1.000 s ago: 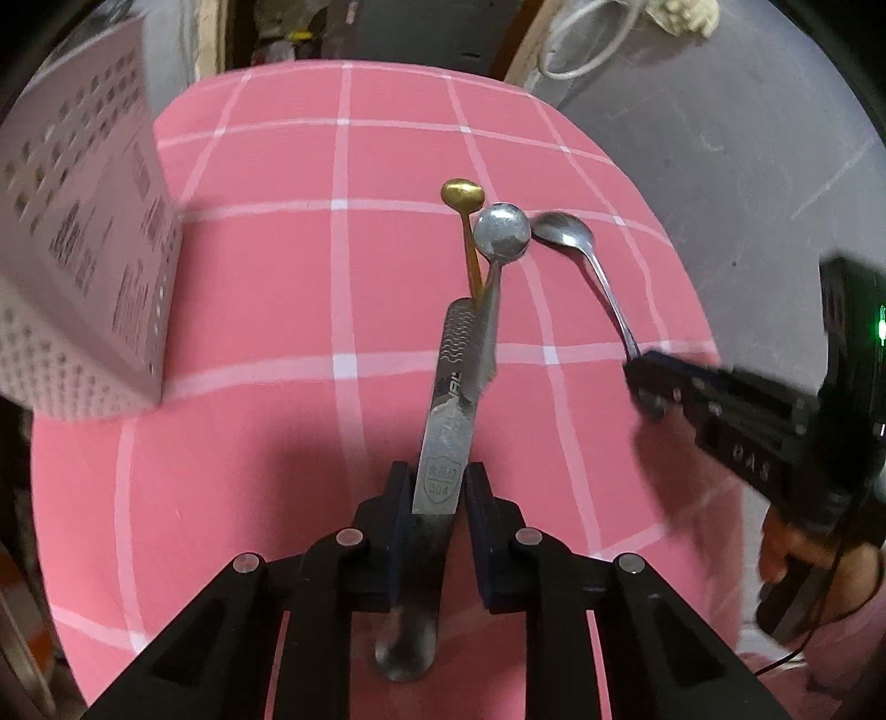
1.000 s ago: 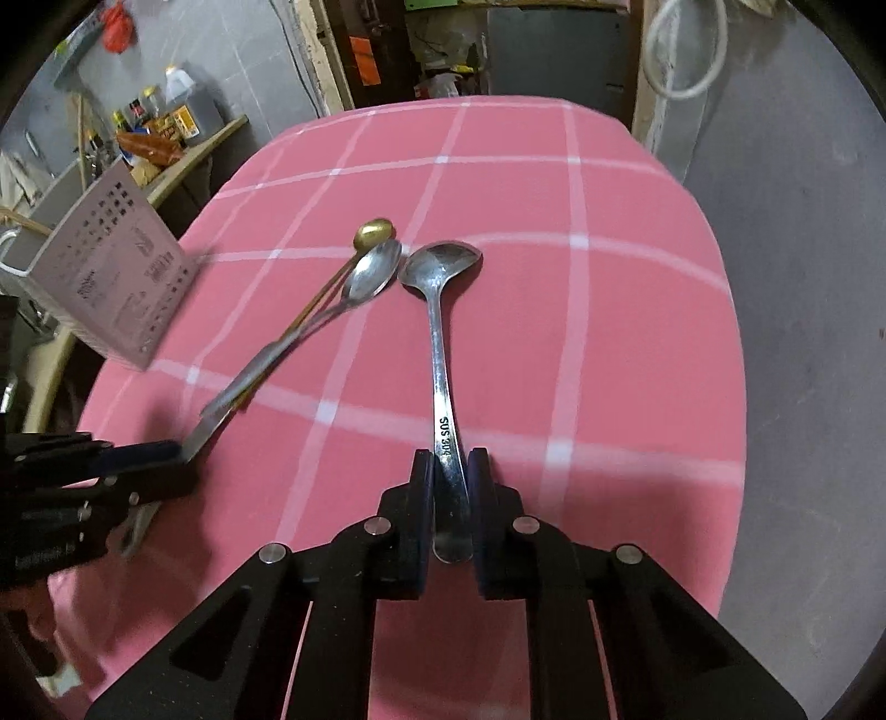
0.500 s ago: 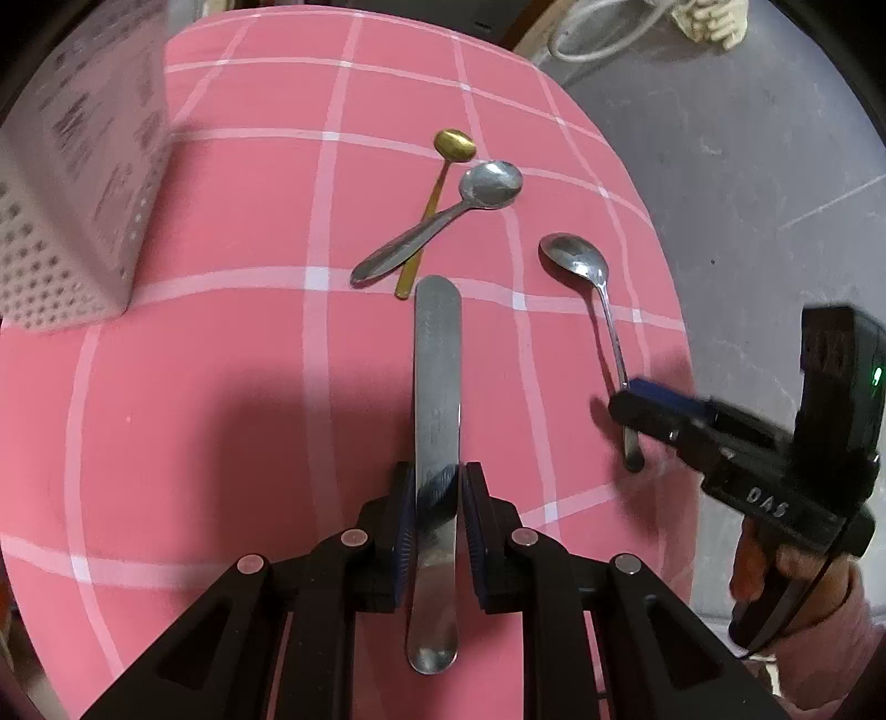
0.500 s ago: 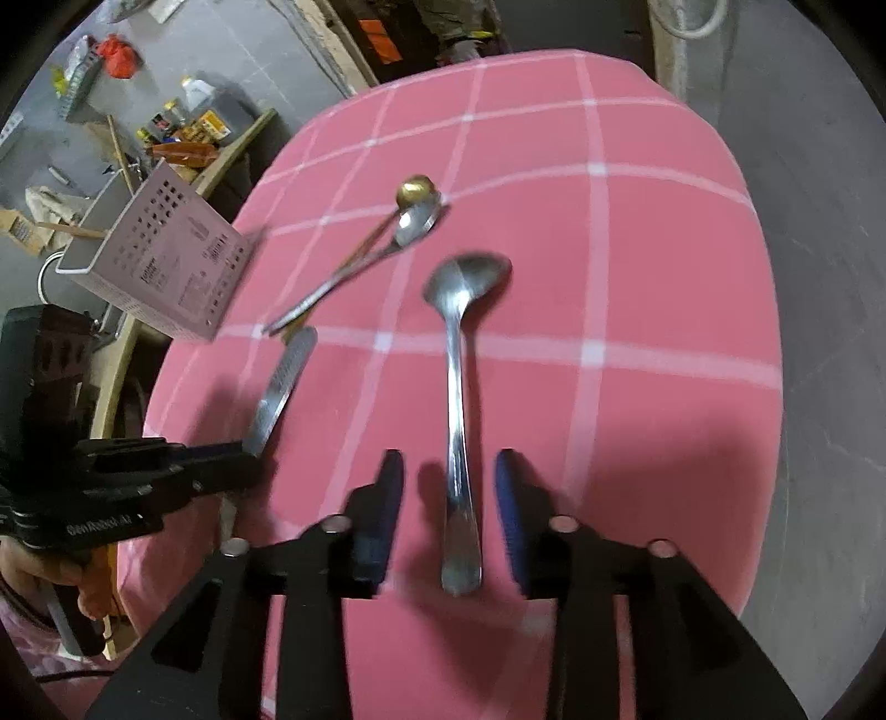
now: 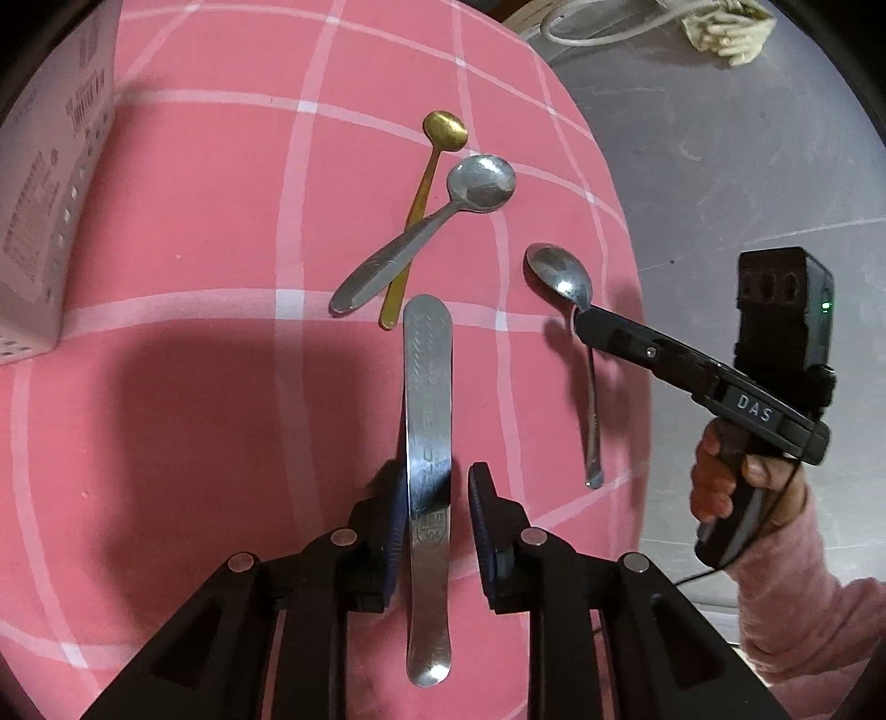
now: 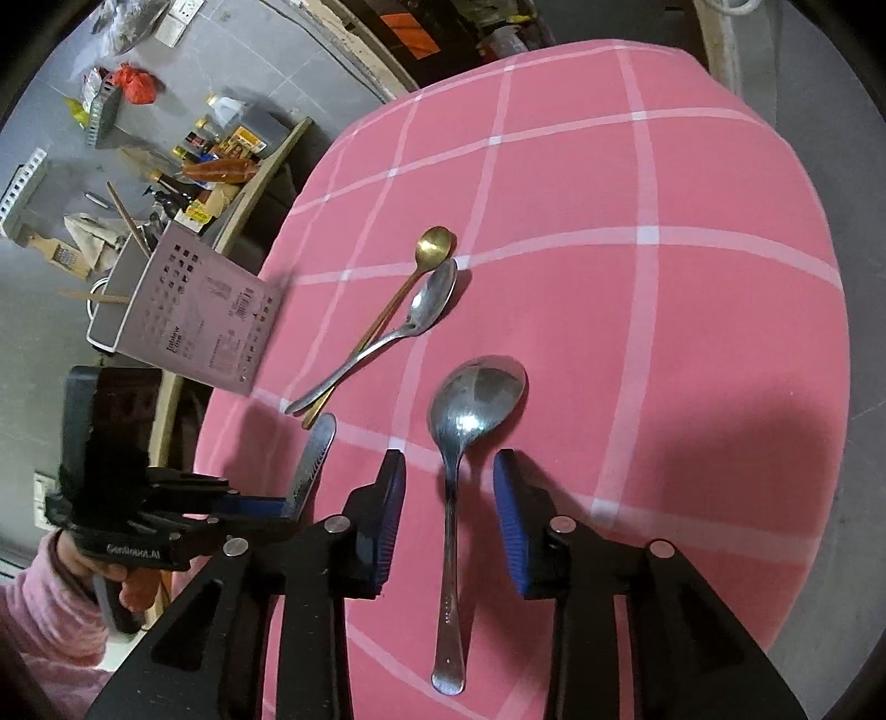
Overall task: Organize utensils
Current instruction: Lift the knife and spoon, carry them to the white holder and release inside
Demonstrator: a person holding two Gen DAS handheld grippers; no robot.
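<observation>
A flat steel utensil (image 5: 427, 376) lies lengthwise between the fingers of my left gripper (image 5: 434, 476). The jaws are opening, and a strip of cloth shows beside the right pad. In the right wrist view a long silver spoon (image 6: 479, 393) rests on the pink checked cloth (image 6: 692, 332). Its handle runs between the fingers of my right gripper (image 6: 448, 459), whose jaws are closing but stand clear of it on both sides. A gold spoon (image 5: 444, 130) and a short silver spoon (image 5: 480, 183) lie crossed farther out. A pale perforated utensil holder (image 6: 205, 321) stands at the table's left edge.
The round table drops off to grey floor (image 5: 747, 166) on the right. A cable and a rag (image 5: 725, 27) lie on that floor. A cluttered shelf (image 6: 221, 149) stands behind the holder. A hand in a pink sleeve (image 5: 786, 598) grips the right tool.
A second ago both grippers were shut on their utensils. Now both utensils lie between parted fingers. The right jaws are narrower than half a second ago and sit farther along the spoon's handle.
</observation>
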